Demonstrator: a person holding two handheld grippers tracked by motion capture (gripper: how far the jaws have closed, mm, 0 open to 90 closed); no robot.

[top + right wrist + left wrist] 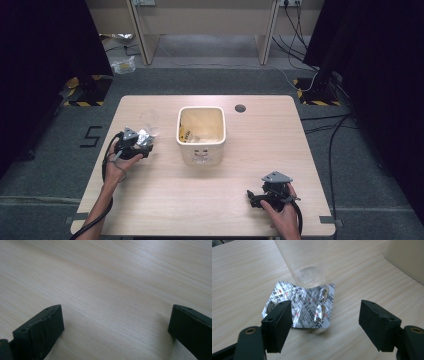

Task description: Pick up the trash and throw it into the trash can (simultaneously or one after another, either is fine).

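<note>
The blister pack (303,306) is being framed by the spread left gripper (325,323), lying against its left-hand pad, untouched by the other.

Setting: a lab recording bay, not a home or shop. A light wood-grain table (200,200) stands alone on grey carpet (45,170). Black curtains (45,45) hang at 9 and 3 o'clock. Their stand feet carry yellow-black hazard tape (84,103). Cables (330,135) trail over the floor at 3 o'clock, up to wall sockets at 1 o'clock. A taped numeral 5 (91,136) marks the carpet at 9 o'clock. A bare bench frame (205,30) stands at 12 o'clock, crumpled plastic wrap (123,65) beside it.
</note>
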